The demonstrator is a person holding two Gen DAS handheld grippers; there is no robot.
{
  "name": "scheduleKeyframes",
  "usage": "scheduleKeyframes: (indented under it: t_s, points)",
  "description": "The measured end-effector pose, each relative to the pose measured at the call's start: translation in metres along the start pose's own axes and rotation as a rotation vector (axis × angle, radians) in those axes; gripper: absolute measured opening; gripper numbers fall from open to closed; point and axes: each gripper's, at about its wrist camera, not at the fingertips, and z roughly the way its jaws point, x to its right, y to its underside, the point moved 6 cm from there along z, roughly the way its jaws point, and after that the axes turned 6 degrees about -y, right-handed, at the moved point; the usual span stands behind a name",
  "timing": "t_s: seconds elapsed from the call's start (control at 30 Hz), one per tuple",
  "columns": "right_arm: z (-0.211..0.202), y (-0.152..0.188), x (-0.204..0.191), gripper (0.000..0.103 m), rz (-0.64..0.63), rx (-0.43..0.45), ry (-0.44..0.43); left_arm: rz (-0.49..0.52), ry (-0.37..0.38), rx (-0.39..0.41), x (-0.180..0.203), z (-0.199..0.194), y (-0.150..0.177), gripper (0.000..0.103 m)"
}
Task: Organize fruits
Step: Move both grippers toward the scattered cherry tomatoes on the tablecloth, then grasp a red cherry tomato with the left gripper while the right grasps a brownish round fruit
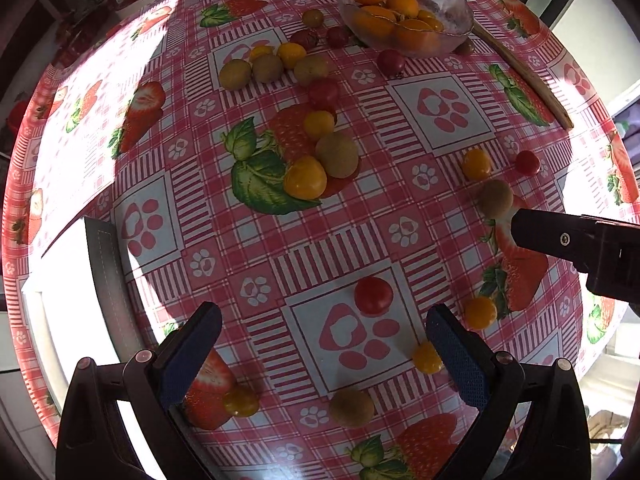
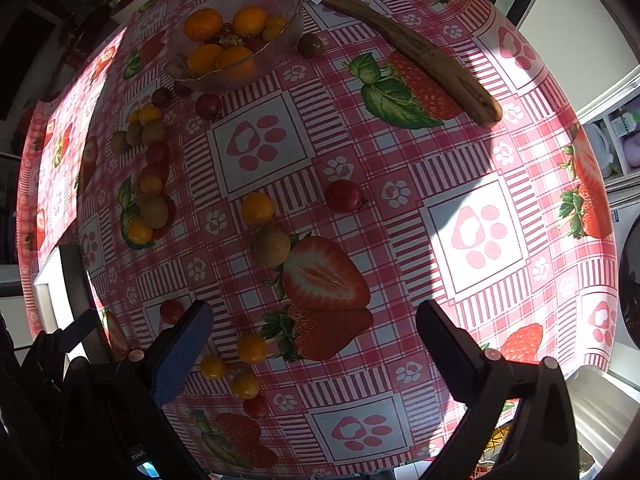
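From the left wrist view, the left gripper (image 1: 324, 356) points straight down over the worktop (image 1: 440, 208), its jaws spread wide with nothing between the pads. A red cherry tomato (image 1: 373, 296) lies on the checked cloth just ahead of the gap, a yellow one (image 1: 427, 357) sits against the inner side of the right-hand finger, and a kiwi (image 1: 352, 407) lies below the gap (all of them apart from the pads). The glass bowl (image 1: 456, 16) of oranges stands far beyond the red tomato at the far edge, with loose kiwis and tomatoes scattered between. One finger of the right gripper (image 1: 560, 240) enters from the right, beside another kiwi (image 1: 495, 199); the rest of it is cut off by the frame.

From the right wrist view, the right gripper (image 2: 314, 354) also points down, jaws wide and empty, above a printed strawberry. A kiwi (image 2: 270, 246) lies just beyond the gap, a yellow tomato (image 2: 257, 208) touching its far side, a red tomato (image 2: 343, 196) near. The bowl (image 2: 294, 12) stands well beyond that kiwi, a wooden utensil (image 2: 420, 52) to its right. The bowl's smaller contents are too dim to name.
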Motion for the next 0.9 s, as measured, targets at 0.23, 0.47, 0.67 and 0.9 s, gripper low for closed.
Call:
scheduleKeyframes:
  t_s: [0.23, 0.47, 0.67, 0.9]
  points:
    - [0.027, -0.013, -0.007, 0.068, -0.014, -0.060, -0.035, -0.012, 0.039, -0.010, 0.023, 0.016, -0.014, 0.083]
    - [0.031, -0.022, -0.020, 0.041, -0.074, -0.051, -0.010, -0.036, 0.126, 0.024, 0.048, 0.017, -0.030, 0.059]
    - [0.031, -0.022, -0.023, 0.028, -0.057, -0.053, -0.025, -0.024, 0.246, -0.012, 0.051, 0.004, -0.031, 0.023]
    - [0.009, -0.009, -0.018, 0.028, -0.013, -0.042, -0.078, -0.086, 0.291, 0.006, 0.022, -0.015, -0.019, 0.023]
